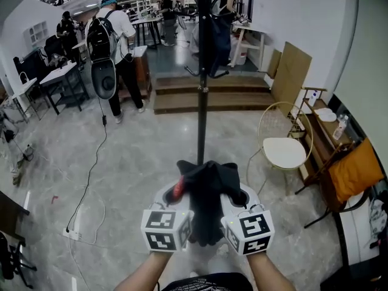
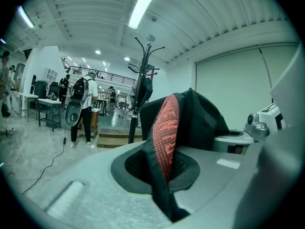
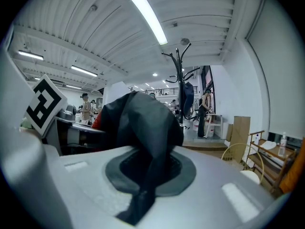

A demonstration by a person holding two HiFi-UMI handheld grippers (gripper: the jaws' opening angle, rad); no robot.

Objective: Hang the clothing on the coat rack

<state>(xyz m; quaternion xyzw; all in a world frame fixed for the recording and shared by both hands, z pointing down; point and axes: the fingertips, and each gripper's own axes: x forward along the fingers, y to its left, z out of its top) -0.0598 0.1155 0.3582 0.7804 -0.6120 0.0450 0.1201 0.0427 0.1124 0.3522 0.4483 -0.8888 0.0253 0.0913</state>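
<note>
Left tongs [image 2: 163, 175] clamped on the black garment [image 1: 207, 206], with its red knit strip [image 2: 167, 128] in the pinch. Right tongs [image 3: 148, 171] nipped narrow on the same cloth. Garment bunched between both, held above the floor. Coat rack [image 1: 202, 117] stands just beyond, a dark jacket [image 1: 216, 40] on its hooks.

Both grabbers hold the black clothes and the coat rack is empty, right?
No. The left gripper and right gripper do hold the black clothing, but the coat rack already carries a dark garment, as the head view shows.
</note>
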